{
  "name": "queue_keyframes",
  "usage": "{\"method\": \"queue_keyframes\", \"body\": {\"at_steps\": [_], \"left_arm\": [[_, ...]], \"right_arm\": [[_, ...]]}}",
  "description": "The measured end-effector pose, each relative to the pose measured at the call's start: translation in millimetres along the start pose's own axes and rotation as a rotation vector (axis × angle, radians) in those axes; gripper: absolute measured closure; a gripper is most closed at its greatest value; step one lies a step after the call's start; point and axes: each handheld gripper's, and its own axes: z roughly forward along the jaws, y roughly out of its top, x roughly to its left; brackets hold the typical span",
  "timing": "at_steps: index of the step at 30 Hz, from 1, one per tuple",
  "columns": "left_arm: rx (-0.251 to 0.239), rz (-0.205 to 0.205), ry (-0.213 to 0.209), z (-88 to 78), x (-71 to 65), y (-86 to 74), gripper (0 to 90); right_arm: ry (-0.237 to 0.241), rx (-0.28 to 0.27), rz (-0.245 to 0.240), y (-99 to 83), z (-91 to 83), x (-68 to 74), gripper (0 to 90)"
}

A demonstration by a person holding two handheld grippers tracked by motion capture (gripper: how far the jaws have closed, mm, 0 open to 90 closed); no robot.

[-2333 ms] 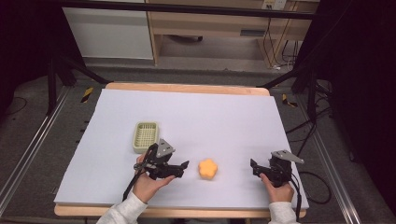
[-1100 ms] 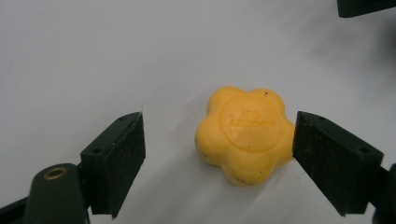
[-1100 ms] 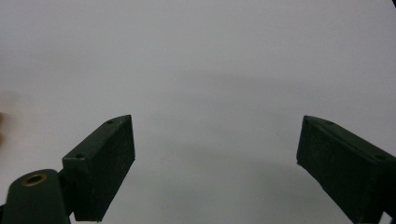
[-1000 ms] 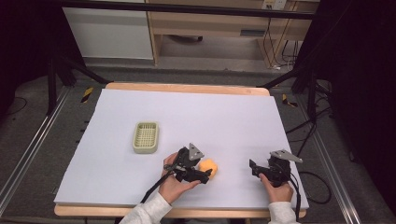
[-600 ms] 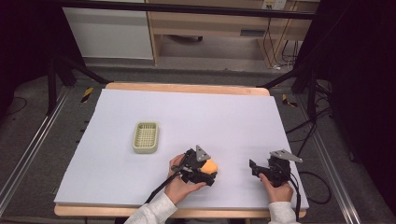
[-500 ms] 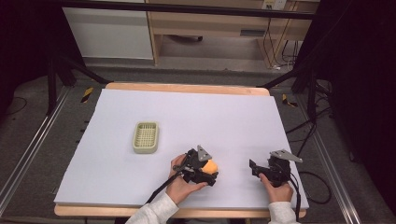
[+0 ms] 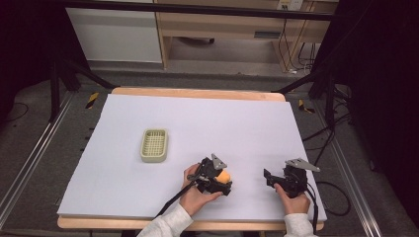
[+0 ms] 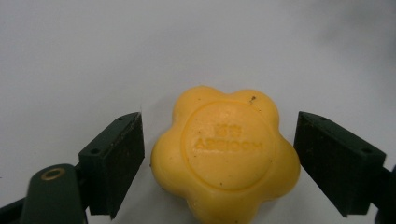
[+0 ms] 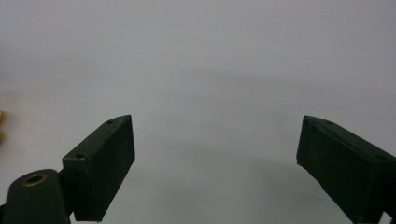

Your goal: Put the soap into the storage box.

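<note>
1. The left claw (image 7: pixel 221 177) sat near the front edge of the counter (image 7: pixel 197 118), held in the person's left hand (image 7: pixel 195 195), with its jaws spread wide.
2. A yellow flower-shaped soap (image 8: pixel 225 154) lay flat on the white counter surface between those jaws; in the left gripper view a thin gap showed on each side, so neither jaw touched it.
3. The soap's raised round centre carried embossed lettering too soft to read.
4. In the high view the soap (image 7: pixel 225 176) showed as an orange-yellow spot just beside the left claw's body.
5. The right claw (image 7: pixel 269 177) rested well to the right of the soap, gripped by the right hand (image 7: pixel 292 202).
6. Its jaws stood far apart over bare white surface in the right gripper view, pinching nothing.
7. A pale green mesh basket (image 7: pixel 154 145) stood apart on the counter, to the left of and behind the left claw.
</note>
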Motion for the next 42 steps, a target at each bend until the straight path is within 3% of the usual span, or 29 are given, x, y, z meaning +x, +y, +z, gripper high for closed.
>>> {"method": "queue_keyframes", "body": {"at_steps": [16, 29, 42], "left_arm": [[0.012, -0.028, 0.004, 8.9, -0.5, -3.1, 21.4], [0.011, -0.053, 0.053, 10.3, -7.1, -3.0, 24.7], [-0.004, -0.063, 0.044, 9.0, -5.9, -4.1, 25.1]], "right_arm": [[0.001, 0.002, -0.002, 0.2, 0.1, -0.4, 11.8], [0.000, 0.003, -0.003, 0.2, 0.2, 0.0, 11.8], [0.000, 0.002, -0.003, 0.3, -0.2, -0.5, 11.8]]}}
